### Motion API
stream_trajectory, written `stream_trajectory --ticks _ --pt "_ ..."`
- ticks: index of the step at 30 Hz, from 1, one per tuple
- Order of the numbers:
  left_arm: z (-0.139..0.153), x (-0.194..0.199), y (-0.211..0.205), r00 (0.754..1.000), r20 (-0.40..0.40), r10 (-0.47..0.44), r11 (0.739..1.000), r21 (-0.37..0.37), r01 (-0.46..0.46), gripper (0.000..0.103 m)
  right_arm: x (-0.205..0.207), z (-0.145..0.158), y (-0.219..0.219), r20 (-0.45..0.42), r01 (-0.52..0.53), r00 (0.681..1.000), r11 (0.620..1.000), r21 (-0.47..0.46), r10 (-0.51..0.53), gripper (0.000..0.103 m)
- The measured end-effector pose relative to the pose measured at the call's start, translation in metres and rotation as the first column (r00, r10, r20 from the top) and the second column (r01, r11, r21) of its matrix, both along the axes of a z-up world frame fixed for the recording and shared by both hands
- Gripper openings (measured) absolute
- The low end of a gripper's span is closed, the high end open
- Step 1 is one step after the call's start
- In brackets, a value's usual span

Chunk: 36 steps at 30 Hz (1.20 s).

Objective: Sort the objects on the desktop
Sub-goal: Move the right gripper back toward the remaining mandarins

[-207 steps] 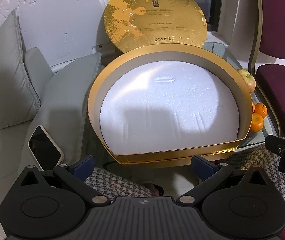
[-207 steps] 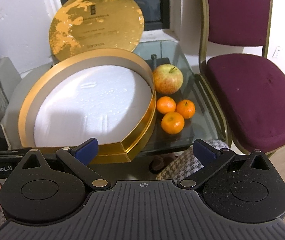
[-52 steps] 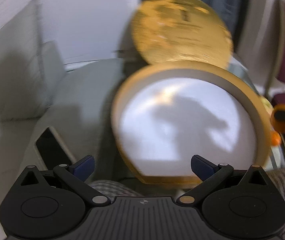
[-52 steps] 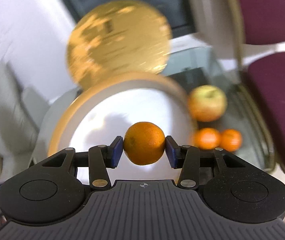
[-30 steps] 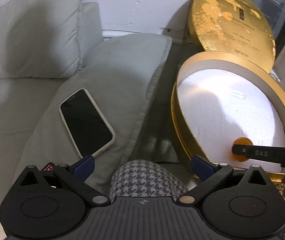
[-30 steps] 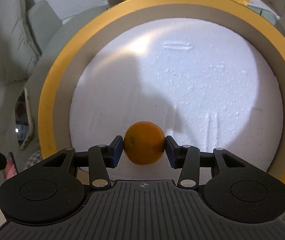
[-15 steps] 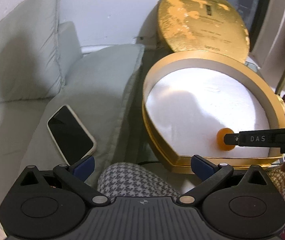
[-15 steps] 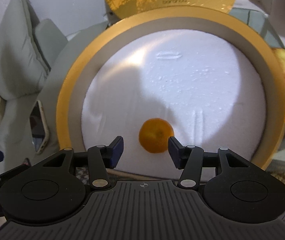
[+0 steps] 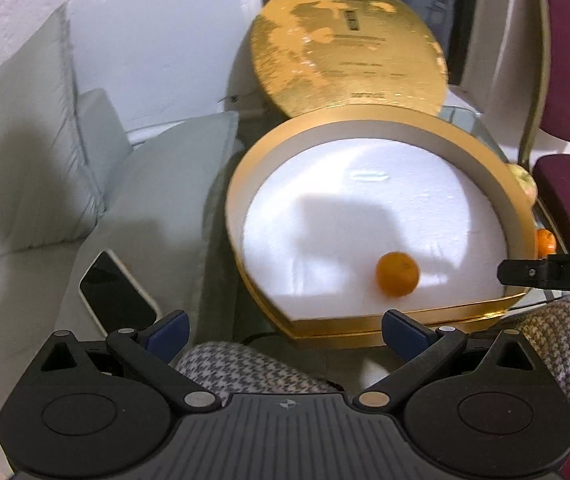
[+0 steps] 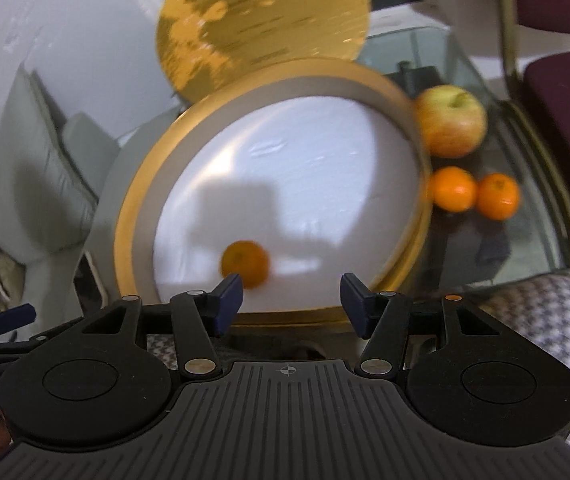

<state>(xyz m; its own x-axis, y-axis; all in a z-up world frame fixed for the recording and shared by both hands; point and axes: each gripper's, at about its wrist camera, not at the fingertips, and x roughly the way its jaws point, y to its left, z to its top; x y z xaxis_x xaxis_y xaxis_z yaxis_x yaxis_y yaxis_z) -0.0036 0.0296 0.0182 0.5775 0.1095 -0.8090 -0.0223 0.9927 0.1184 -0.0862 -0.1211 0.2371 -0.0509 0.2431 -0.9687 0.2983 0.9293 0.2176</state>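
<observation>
The orange (image 10: 245, 264) lies on the gold box's (image 10: 133, 216) white foam, just beyond the right tongs (image 10: 291, 298), now drawn back, empty, spread wider; left tongs (image 9: 285, 330) apart.

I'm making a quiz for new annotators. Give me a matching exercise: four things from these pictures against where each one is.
Things:
1. phone
2. apple
3. lid
4. right tongs

Places:
A. on the glass table, right of the gold box
B. open, near the box's front edge
C. on the grey cushion
D. upright behind the box

Pairs: 1-C, 2-A, 3-D, 4-B
</observation>
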Motion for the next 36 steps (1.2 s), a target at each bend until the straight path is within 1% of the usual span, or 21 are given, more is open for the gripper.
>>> stream_trajectory --ticks 4,6,8,12,17,22,29,36 --pt "0.008 0.003 -0.019 0.999 0.012 -0.043 0.999 0.013 0.043 0.102 -0.005 0.015 -0.025 0.03 0.039 0.999 0.998 -0.048 -0.037 0.061" --pt "0.011 0.005 -0.029 0.998 0.017 -0.066 0.998 0.018 0.066 0.102 -0.007 0.023 -0.035 0.048 0.044 0.998 0.996 -0.083 -0.041 0.065" --pt "0.01 0.006 -0.041 0.996 0.01 -0.09 0.996 0.021 0.09 0.102 -0.013 0.028 -0.043 0.056 0.056 0.997 0.994 -0.097 -0.051 0.068" --pt "0.003 0.003 -0.061 0.989 -0.024 -0.145 0.989 0.032 0.145 0.102 -0.03 0.029 -0.053 0.028 0.081 0.997 0.992 -0.096 -0.078 0.07" --pt "-0.004 -0.002 -0.07 0.981 -0.054 -0.185 0.981 0.049 0.188 0.102 -0.046 0.019 -0.055 -0.022 0.106 0.994 0.99 -0.095 -0.108 0.07" --pt "-0.007 -0.003 -0.072 0.978 -0.07 -0.198 0.977 0.067 0.202 0.102 -0.049 0.017 -0.055 -0.016 0.129 0.991 0.986 -0.101 -0.131 0.071" --pt "-0.007 -0.002 -0.074 0.977 -0.079 -0.197 0.976 0.074 0.203 0.102 -0.05 0.017 -0.058 -0.011 0.132 0.991 0.985 -0.111 -0.134 0.072" --pt "-0.007 0.002 -0.083 0.971 -0.091 -0.222 0.967 0.106 0.231 0.102 -0.051 0.018 -0.066 0.0 0.158 0.987 0.979 -0.13 -0.159 0.074"
